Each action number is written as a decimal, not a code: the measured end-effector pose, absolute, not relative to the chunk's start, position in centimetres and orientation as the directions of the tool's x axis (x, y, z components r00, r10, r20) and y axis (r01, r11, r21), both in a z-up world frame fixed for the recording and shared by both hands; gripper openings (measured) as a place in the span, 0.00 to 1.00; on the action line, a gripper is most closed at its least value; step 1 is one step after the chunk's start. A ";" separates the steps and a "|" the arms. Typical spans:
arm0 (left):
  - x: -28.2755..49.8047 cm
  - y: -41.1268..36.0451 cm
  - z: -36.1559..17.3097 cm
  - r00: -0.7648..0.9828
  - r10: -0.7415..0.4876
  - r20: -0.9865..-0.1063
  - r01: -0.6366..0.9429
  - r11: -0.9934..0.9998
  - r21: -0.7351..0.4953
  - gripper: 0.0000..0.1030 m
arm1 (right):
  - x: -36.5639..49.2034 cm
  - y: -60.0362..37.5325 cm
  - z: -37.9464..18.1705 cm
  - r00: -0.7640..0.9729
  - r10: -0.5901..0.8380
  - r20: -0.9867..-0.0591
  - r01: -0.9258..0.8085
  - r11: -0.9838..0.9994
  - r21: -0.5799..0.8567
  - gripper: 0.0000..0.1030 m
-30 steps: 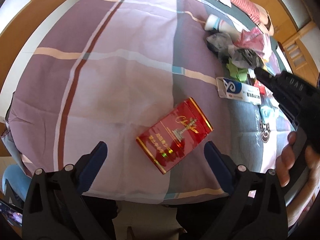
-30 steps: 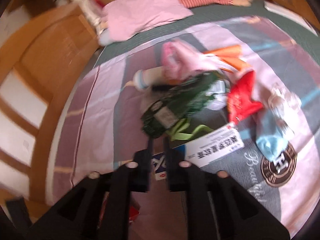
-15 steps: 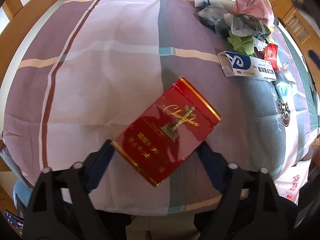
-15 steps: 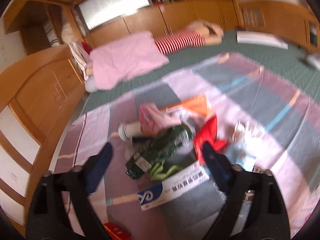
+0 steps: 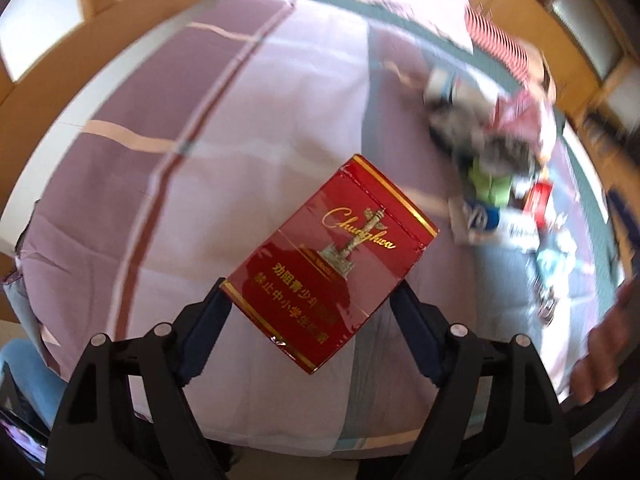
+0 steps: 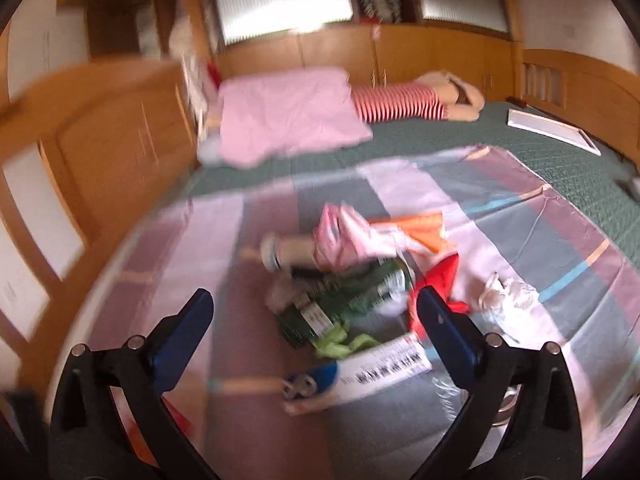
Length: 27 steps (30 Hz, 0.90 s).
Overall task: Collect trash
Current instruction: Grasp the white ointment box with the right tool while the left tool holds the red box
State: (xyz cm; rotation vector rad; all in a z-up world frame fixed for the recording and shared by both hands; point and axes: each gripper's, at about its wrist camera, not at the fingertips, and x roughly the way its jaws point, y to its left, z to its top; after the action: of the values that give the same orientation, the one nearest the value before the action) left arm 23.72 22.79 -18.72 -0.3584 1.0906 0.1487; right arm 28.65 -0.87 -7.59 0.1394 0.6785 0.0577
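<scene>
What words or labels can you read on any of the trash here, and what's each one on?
"Chunghwa", gold script on the red cigarette pack between the left gripper's fingers.
Gold Chinese characters run lower on the same pack; too blurred to quote.
White and blue box: black print and logo, blurred, unreadable.
Green packet: white label, unreadable.

Left wrist close above bedspread (image 5: 240, 128), right wrist higher, sharing trash pile (image 6: 352, 292)

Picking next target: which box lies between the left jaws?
The red cigarette box; the white-and-blue box lies farther off beside the trash pile.
</scene>
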 end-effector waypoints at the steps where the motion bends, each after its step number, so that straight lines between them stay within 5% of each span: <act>1: 23.5 23.1 -18.2 0.473 -0.064 -0.879 -0.300 0.926 -0.229 0.78 | 29.0 -1.1 -8.0 0.748 0.100 -0.656 -0.001 0.989 0.151 0.97; 8: 22.9 24.1 -17.2 0.496 -0.095 -0.863 -0.320 0.904 -0.283 0.78 | 30.4 -2.5 -11.9 0.558 0.203 -0.805 0.055 0.958 0.280 0.96; 12: 22.7 24.4 -17.4 0.490 -0.105 -0.866 -0.323 0.900 -0.292 0.78 | 30.6 -3.3 -13.6 0.477 0.293 -0.829 0.103 0.918 0.384 0.87; 21: 22.8 24.5 -17.4 0.488 -0.110 -0.866 -0.324 0.899 -0.296 0.78 | 30.1 -2.3 -13.3 0.468 0.312 -0.827 0.066 0.921 0.384 0.20; 27: 22.8 24.5 -17.4 0.489 -0.113 -0.865 -0.323 0.898 -0.300 0.78 | 29.9 -2.6 -12.8 0.485 0.274 -0.830 0.070 0.934 0.350 0.18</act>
State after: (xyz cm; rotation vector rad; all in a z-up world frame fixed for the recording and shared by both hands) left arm 22.81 24.54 -17.37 -0.4597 1.0622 0.1331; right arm 29.93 -2.57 -12.78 0.3605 1.0629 0.1279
